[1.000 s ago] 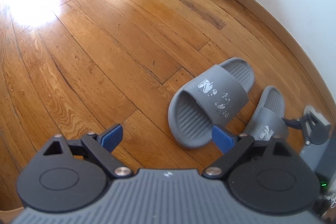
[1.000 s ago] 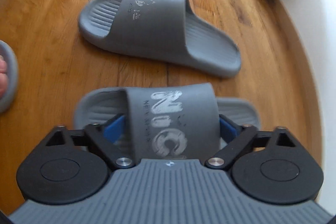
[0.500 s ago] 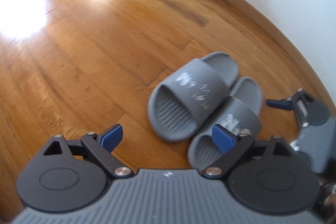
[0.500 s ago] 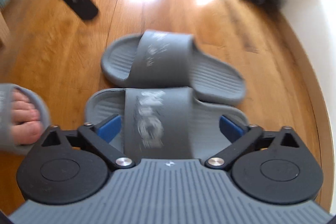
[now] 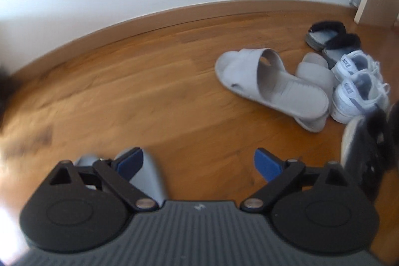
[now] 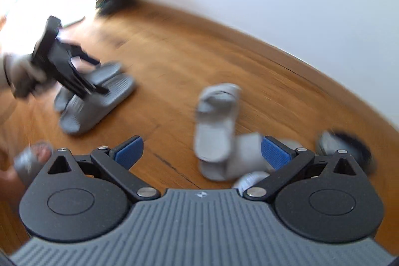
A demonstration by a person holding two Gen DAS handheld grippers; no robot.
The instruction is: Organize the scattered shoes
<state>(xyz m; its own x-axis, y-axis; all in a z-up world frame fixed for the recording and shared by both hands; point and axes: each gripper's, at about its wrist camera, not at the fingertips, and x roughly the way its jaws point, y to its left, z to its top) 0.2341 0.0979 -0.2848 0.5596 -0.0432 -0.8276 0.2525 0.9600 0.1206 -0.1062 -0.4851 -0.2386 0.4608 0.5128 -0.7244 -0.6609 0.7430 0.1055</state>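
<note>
Pale sandals (image 5: pixel 271 84) beside white sneakers (image 5: pixel 359 89) on wooden floor (image 5: pixel 149 104)

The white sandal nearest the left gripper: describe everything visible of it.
The white sandal is an open-toed slip-on with a broad strap arching over the forefoot and a flat, pale footbed, seemingly leather-like. It lies on the wooden floor, angled, its heel end overlapping its partner. No fingers touch it.
</note>
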